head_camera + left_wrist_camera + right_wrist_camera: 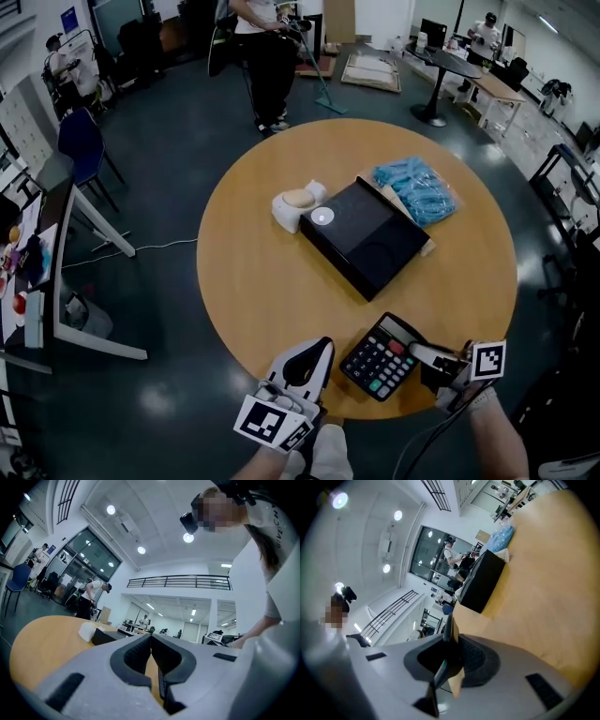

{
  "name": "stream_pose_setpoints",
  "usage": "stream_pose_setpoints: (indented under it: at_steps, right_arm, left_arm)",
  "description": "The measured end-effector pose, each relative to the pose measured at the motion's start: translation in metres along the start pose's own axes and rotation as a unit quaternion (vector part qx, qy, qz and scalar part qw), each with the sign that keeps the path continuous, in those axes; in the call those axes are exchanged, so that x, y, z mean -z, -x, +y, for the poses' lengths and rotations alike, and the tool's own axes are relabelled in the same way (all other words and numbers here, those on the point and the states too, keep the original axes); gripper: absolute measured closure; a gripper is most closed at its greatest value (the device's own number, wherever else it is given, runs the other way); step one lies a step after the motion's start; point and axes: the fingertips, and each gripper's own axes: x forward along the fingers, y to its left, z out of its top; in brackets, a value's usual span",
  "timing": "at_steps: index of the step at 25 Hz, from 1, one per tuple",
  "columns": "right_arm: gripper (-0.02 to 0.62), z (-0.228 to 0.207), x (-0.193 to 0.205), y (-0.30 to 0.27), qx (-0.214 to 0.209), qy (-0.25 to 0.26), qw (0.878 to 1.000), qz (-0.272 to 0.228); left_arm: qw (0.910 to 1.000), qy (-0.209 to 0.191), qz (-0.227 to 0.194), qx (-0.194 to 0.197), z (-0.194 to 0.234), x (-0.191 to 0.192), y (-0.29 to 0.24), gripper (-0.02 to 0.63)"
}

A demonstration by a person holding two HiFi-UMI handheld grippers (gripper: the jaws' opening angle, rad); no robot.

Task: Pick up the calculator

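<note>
Round wooden worktop [253,272] in an open office, a black box [366,234] at its centre. At lower left of the head view the left gripper [319,352] hangs by the rim, its fingers [136,651] pressed together on nothing. Just right of it the calculator [380,356] lies at the near edge, its right end clamped between the fingers of the right gripper [424,354]; the right gripper view shows the slab edge-on in the bite. The grasp looks made. Next comes a level lift, with a firm grip so the end-held calculator does not droop.
</note>
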Motion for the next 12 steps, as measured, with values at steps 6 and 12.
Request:
stream_pose_setpoints:
  at_steps: [6, 12]
  right_arm:
    - [0.523, 0.038, -0.010, 0.012, -0.014, -0.012, 0.999, -0.051]
    - [0.523, 0.072, -0.013, 0.024, -0.028, -0.022, 0.995, -0.098]
  left_arm:
    - [1.0000, -0.002, -0.008, -0.003, 0.001, -0.028, 0.003, 0.598]
    - [0.9998, -0.013, -0.010, 0.012, -0.006, -0.052, 0.003, 0.598]
